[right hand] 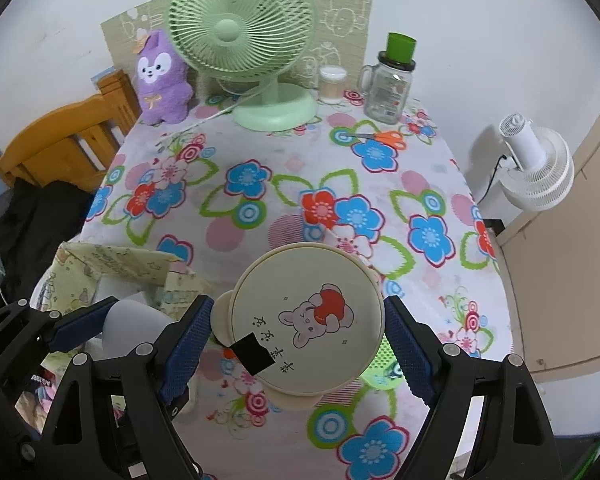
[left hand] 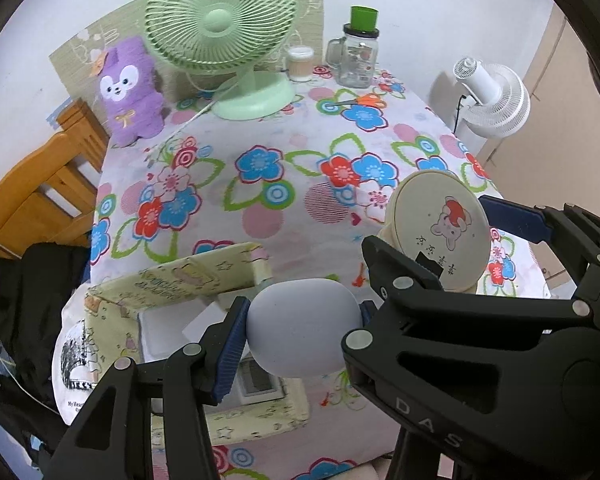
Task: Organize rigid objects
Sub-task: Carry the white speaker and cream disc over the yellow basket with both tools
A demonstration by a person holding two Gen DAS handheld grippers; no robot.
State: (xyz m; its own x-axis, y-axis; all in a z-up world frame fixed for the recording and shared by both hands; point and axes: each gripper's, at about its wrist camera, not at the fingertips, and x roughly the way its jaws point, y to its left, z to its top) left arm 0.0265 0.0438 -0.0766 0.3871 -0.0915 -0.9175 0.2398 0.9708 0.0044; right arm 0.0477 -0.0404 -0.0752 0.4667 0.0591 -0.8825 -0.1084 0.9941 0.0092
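Above the near edge of the desk (right hand: pixel 260 240), my left hand-held gripper (left hand: pixel 302 330) clamps a grey rounded case (left hand: pixel 304 326) over the yellow storage box (left hand: pixel 188 280), my right hand-held gripper (right hand: pixel 300 332) pinches a cream round lidded container (right hand: pixel 306 320), neither yet stowed.

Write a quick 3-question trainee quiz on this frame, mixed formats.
1. True or false: the left tool is empty.
2. Multiple choice: what is the right tool shut on? A) the glass jar B) the round cream container with a cartoon bunny lid C) the scissors
3. Fill in: the purple plush stands to the ___ of the green fan as the pictures show it.

Key: 1 false, it grips a grey rounded object, above a yellow patterned box. 2 B. 3 left.
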